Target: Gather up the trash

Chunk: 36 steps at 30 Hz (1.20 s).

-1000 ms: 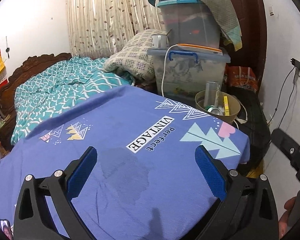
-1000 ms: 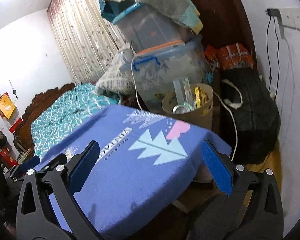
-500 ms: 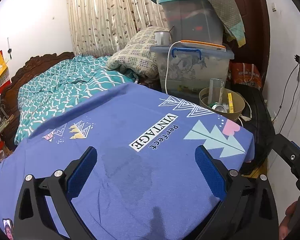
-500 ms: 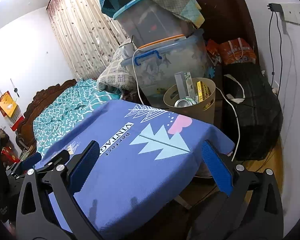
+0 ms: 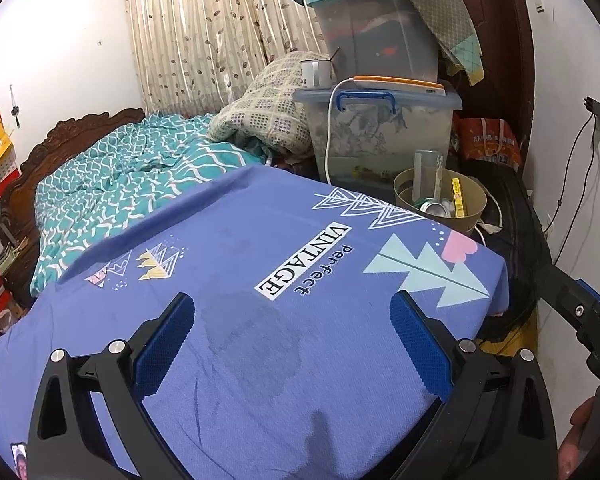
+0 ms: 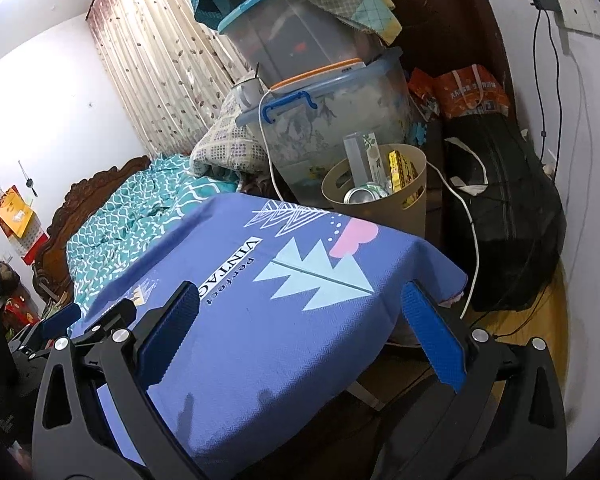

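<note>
A tan waste bin (image 5: 440, 204) stands beyond the far corner of the table; it also shows in the right wrist view (image 6: 380, 196). It holds a crushed can (image 6: 360, 195), a clear bottle (image 6: 356, 156) and yellow boxes (image 6: 400, 170). My left gripper (image 5: 292, 344) is open and empty over the blue "Perfect VINTAGE" tablecloth (image 5: 260, 280), above a damp patch (image 5: 252, 340). My right gripper (image 6: 300, 336) is open and empty over the table's right corner. No loose trash shows on the cloth.
Stacked clear storage boxes (image 5: 380, 136) with a white mug (image 5: 315, 74) stand behind the bin. A bed with a teal quilt (image 5: 132, 184) lies to the left. A black bag (image 6: 500, 208), white cable (image 6: 470, 224) and wall socket (image 6: 580, 16) are on the right.
Both grippers have drawn back and risen a little, so more of the table and bin shows. Both stay open and empty.
</note>
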Each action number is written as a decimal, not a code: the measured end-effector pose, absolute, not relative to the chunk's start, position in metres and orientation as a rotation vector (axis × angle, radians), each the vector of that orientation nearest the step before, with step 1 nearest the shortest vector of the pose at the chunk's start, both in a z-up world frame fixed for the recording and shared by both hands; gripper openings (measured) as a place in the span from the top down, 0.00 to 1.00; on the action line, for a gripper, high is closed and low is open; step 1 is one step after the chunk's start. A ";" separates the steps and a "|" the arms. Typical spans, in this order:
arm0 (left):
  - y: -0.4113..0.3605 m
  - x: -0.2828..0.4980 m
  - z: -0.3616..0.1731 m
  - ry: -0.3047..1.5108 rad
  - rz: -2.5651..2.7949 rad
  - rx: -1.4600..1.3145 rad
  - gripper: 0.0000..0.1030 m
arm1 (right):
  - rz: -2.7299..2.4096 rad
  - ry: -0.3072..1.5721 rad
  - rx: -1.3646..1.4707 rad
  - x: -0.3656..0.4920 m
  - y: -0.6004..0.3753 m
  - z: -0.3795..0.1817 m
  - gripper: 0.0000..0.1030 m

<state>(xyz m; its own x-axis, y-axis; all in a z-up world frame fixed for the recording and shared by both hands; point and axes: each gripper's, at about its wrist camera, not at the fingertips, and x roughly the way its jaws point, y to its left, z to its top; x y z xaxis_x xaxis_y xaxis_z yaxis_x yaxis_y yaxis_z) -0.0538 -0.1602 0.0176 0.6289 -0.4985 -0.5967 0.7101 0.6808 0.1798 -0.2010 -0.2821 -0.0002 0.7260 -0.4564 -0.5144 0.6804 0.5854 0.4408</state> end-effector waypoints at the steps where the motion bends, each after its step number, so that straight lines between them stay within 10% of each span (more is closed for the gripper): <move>1: -0.161 -0.054 0.017 0.544 -0.719 0.427 0.08 | -0.680 0.369 0.666 -0.201 -0.283 -0.001 0.03; 36: -0.177 -0.059 0.001 0.578 -0.746 0.503 0.08 | -0.677 0.395 0.708 -0.202 -0.289 -0.018 0.03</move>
<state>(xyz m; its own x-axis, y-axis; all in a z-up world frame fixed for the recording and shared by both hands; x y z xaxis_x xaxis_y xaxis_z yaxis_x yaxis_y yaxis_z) -0.0586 -0.1770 0.0007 0.5957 -0.4799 -0.6441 0.7438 0.6323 0.2168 -0.2018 -0.2894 -0.0177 0.7206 -0.4304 -0.5436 0.6850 0.5635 0.4619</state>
